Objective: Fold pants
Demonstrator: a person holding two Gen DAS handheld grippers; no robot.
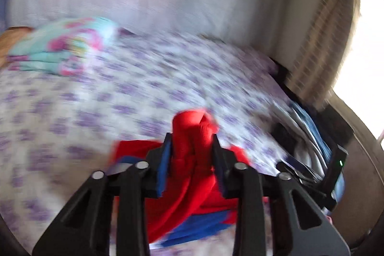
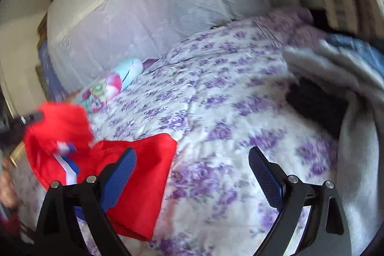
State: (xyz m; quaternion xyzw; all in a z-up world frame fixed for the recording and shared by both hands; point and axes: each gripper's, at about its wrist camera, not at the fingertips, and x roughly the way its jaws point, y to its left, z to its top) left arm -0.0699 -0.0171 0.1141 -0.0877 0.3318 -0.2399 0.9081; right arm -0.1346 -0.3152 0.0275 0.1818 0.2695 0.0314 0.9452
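Red fabric pants with blue-white side stripe (image 2: 134,174) on floral purple bedsheet (image 2: 228,117), left of wide-open right gripper (image 2: 192,172). Left gripper (image 1: 190,148) clamped on bunched end, nearer.

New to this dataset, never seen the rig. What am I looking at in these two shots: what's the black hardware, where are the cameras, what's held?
There is no robot: a person holds a two-finger gripper in each hand, with a fisheye camera looking along its fingers. The left wrist view shows the left gripper shut on bunched red pants, lifting part of them off the floral bedspread. The right wrist view shows the right gripper open, holding nothing, its left finger over the pants. A folded teal patterned garment lies further back, and a grey blanket lies on the right.
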